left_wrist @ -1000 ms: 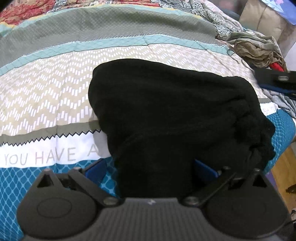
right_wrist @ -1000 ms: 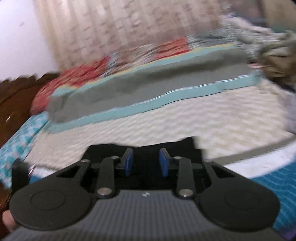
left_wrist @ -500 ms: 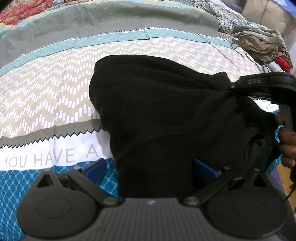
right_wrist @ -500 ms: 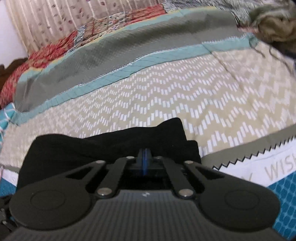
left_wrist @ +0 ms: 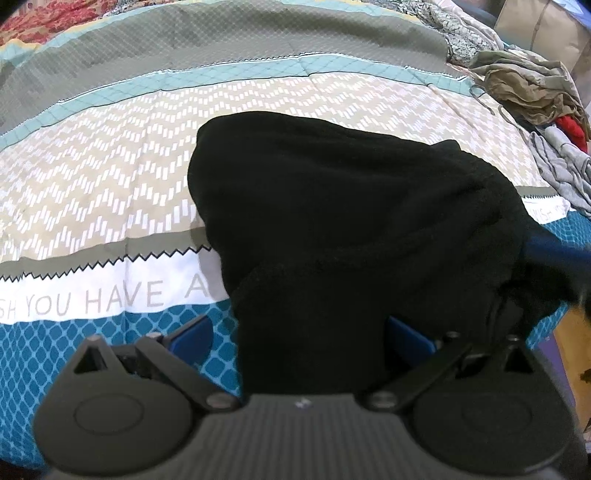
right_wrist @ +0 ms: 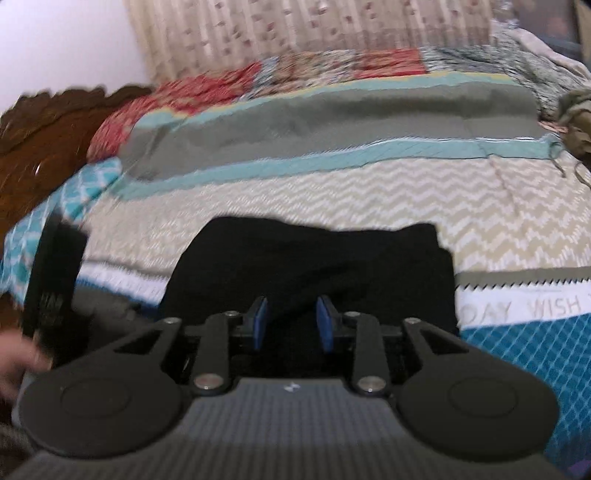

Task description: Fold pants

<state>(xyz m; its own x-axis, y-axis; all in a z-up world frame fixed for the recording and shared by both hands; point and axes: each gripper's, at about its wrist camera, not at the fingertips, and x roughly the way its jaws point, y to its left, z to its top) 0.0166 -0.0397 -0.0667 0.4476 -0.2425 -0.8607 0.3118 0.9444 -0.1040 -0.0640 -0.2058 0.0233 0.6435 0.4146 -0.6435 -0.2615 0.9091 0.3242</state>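
Note:
The black pants lie folded in a thick bundle on the patterned bedspread. My left gripper is wide open, its blue pads on either side of the bundle's near end, with cloth lying between them. In the right wrist view the pants lie just ahead of my right gripper, which is open with a gap between its blue pads and holds nothing. The right gripper shows as a dark blue blur at the pants' right edge in the left wrist view. The left gripper appears at the left edge of the right wrist view.
A heap of loose clothes lies at the bed's far right. The bed's right edge drops to a wooden floor. A dark wooden headboard stands at the left. A curtain hangs behind the bed.
My right gripper was shut on the pants' right edge half a second ago; it has opened, let go and drawn back. The left gripper has stayed open around the near end.

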